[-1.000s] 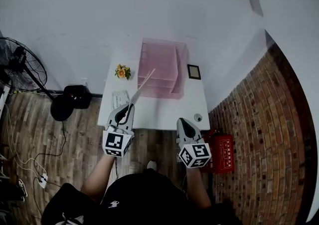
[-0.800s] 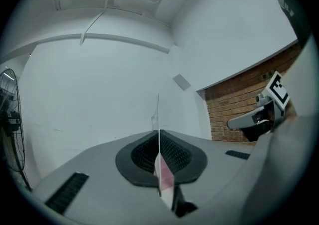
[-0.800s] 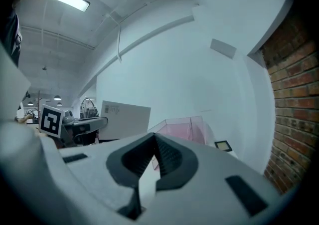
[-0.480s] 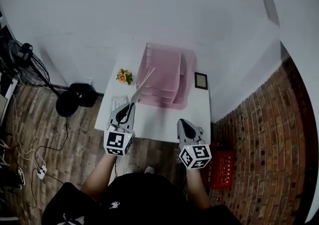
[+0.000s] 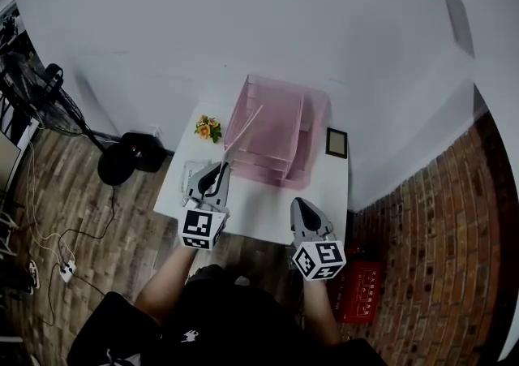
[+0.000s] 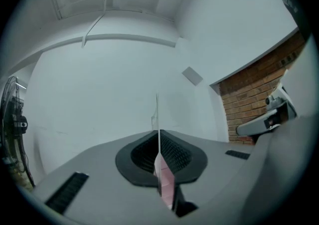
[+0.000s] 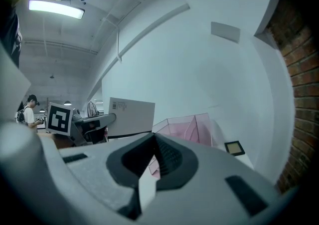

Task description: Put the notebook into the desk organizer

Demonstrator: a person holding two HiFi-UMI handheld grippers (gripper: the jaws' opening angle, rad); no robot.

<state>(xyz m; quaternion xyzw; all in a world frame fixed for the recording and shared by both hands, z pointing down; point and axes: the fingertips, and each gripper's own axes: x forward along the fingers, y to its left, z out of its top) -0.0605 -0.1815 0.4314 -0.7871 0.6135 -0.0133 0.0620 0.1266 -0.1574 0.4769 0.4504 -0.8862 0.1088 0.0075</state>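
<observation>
In the head view, the pink desk organizer (image 5: 276,131) stands at the back of the white table (image 5: 268,198). My left gripper (image 5: 217,171) is shut on the notebook (image 5: 242,135), which stands on edge, tilted up, its far tip over the organizer's left side. In the left gripper view the notebook (image 6: 158,119) is a thin vertical line clamped between the pads of the left gripper (image 6: 159,156). The right gripper view shows the notebook's white cover (image 7: 130,116) left of the organizer (image 7: 192,129). My right gripper (image 5: 302,204) hovers over the table's front right, shut and empty (image 7: 154,161).
On the table are a small pot of flowers (image 5: 208,127) at the back left, a dark framed picture (image 5: 336,142) right of the organizer, and a pale flat item (image 5: 193,171) under my left gripper. A fan base (image 5: 122,163) and a red box (image 5: 357,291) sit on the floor.
The head view has shifted, so the table sits lower and further right in frame. Both grippers have edged forward over the table. The left stays shut on the notebook.
</observation>
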